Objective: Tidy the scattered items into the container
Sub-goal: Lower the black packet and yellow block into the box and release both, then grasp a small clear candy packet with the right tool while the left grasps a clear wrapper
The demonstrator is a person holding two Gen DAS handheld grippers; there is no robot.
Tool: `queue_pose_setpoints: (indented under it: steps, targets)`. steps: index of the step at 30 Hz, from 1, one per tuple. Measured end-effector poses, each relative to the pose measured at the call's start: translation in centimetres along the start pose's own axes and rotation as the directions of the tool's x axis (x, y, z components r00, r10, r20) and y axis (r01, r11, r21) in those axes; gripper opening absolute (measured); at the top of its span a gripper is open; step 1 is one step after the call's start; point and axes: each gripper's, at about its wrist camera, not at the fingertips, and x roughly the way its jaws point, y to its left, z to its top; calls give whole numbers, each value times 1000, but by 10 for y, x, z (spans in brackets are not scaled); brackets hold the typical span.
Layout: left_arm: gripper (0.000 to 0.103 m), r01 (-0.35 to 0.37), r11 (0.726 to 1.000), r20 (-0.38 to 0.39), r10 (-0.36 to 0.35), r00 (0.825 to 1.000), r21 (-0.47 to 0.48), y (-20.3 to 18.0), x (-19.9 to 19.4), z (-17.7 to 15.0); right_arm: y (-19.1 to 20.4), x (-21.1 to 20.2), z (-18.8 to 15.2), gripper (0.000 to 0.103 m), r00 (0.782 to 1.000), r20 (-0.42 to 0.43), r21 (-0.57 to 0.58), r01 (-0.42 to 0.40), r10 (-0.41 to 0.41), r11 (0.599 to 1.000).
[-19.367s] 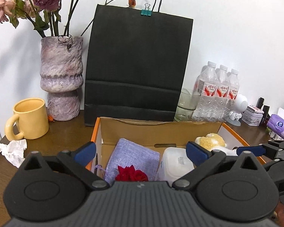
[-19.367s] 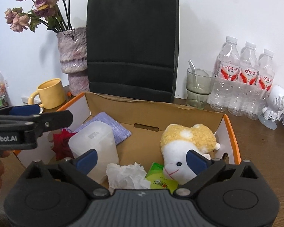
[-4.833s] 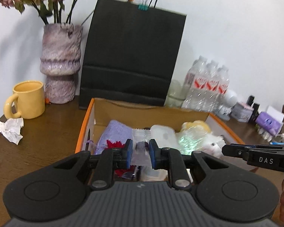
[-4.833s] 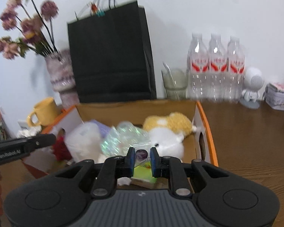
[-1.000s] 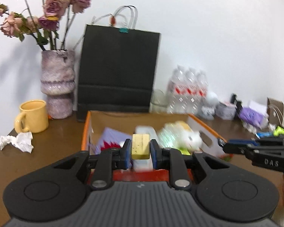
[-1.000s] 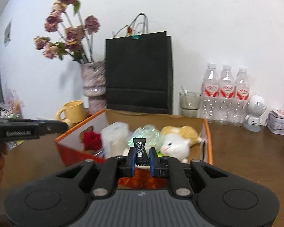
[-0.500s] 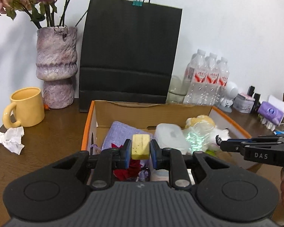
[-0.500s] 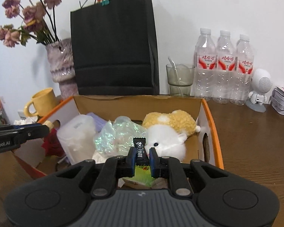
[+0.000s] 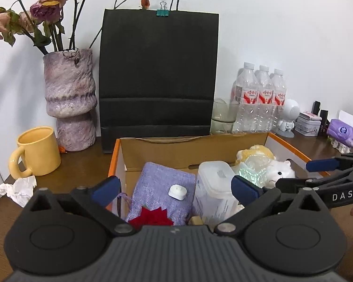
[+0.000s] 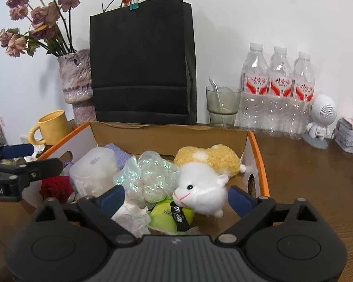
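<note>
The orange-edged cardboard box point(image 9: 162, 149) stands before me, and also shows in the right wrist view point(image 10: 167, 138). My left gripper point(image 9: 174, 186) is open and empty over its near left part. Under it lie a purple pouch point(image 9: 160, 183) with a small white piece point(image 9: 177, 191) on top, a red flower point(image 9: 150, 218), a clear tub point(image 9: 214, 188) and the yellow block point(image 9: 195, 221). My right gripper point(image 10: 175, 196) is open and empty over the near right part. The black candy wrapper point(image 10: 180, 218) lies on a green packet point(image 10: 163, 216) beside the plush sheep point(image 10: 202, 183).
A yellow mug point(image 9: 38, 152), crumpled tissue point(image 9: 14, 189) and a stone vase point(image 9: 69, 98) stand left of the box. A black paper bag point(image 9: 156, 77), a glass point(image 10: 222, 105), water bottles point(image 10: 277, 94) and a white toy robot point(image 10: 320, 119) stand behind and right.
Both grippers opened. The left let go of the yellow block, which now lies in the box. The right let go of the black wrapper, which now lies on the green packet.
</note>
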Motion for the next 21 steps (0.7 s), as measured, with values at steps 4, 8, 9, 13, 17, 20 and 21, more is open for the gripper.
queue_pose_setpoints:
  steps: [4,8,9,13,17,20,21]
  targets:
    - [103,-7,1000,-13,7,1000,1,-1,2,-1,4,-1,0,100,1000,-6,-17,13,-13,1000]
    - [103,-11,1000,-9,11,1000,-2,-1,0,-1,4,-3,1,101,1000,-8,-17,20,-20,1000]
    - [103,-11,1000,-7,11,1000,-4,-1,0,-1,4,-4,0,101,1000,-8,-16,20,-20,1000]
    - [103,-10,1000,6,10,1000,-30,0,-8,0,4,-12,0,101,1000,8,-5,-8,8,1000]
    - [103,15,997,44,-11,999,-74,3,-29,0,7,-32,-1,101,998,52,3,-18,18,1000]
    - [103,23,998,54,-19,998,-64,1,-45,-4,12,-50,-7,101,996,79,-4,-29,29,1000]
    - [103,25,998,49,-22,999,-52,-1,-49,-7,14,-55,-10,101,996,84,-11,-32,33,999]
